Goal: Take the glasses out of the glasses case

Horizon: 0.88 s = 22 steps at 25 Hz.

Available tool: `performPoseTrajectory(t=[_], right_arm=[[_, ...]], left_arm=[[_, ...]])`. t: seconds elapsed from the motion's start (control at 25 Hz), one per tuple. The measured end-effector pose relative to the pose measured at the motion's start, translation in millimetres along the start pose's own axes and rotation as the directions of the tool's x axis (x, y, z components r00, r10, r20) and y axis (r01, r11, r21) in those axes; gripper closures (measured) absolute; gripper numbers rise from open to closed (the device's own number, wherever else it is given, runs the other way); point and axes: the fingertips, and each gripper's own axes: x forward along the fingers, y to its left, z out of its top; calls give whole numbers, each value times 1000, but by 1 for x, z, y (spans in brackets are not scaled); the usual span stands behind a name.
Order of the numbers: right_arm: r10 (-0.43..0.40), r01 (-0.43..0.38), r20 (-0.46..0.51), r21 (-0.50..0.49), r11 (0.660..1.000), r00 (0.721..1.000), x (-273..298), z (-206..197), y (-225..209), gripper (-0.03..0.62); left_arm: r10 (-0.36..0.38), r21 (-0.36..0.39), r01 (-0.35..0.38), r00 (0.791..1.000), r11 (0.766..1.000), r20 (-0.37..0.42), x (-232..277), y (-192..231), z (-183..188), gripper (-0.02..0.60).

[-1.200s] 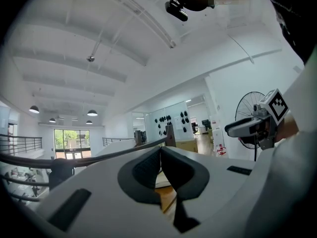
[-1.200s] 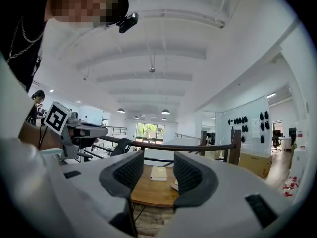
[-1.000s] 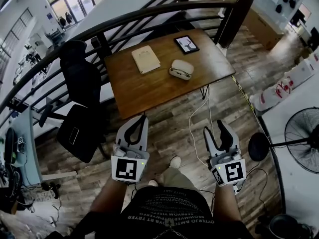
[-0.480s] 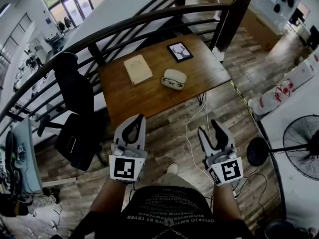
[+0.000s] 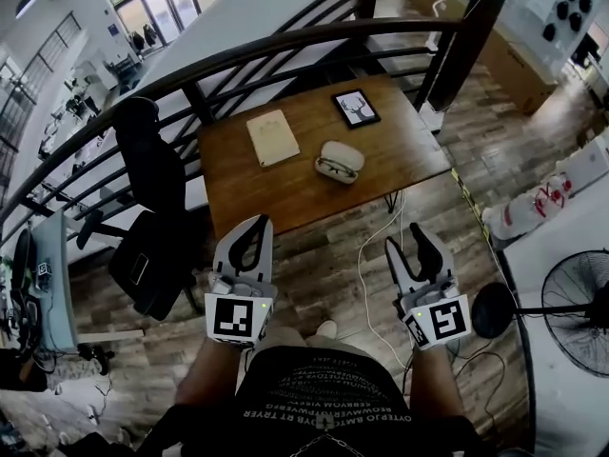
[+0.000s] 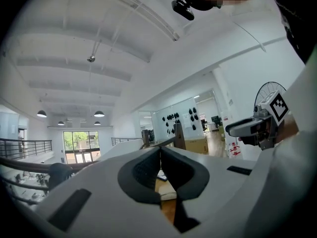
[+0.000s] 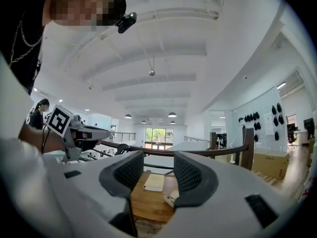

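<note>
A white glasses case lies on the wooden table, its lid open and dark glasses showing inside. Both grippers hang in the air well short of the table, above the floor in front of the person's body. My left gripper is shut with its tips touching and nothing between them. My right gripper is open and empty. In the right gripper view the case shows low between the jaws. The left gripper view shows only a sliver of the case through its jaws.
A beige notebook and a framed picture also lie on the table. A dark curved railing runs behind it. A black office chair stands at its left. A cable and a fan are on the floor at the right.
The table and case have drawn slightly nearer in the head view. Both grippers keep their places and states in front of the body.
</note>
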Motion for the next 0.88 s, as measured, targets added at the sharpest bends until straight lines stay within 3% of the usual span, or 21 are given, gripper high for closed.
performPoseTrajectory(t=[0.36, 0.88], right_arm=[[17, -17, 13, 3, 1000, 1000, -3, 4, -5, 414], [-8, 8, -13, 23, 1000, 1000, 5, -10, -16, 414]], left_arm=[[15, 8, -15, 1000, 1000, 11, -3, -3, 13, 552], [-28, 8, 28, 999, 1000, -16, 15, -8, 2, 552]])
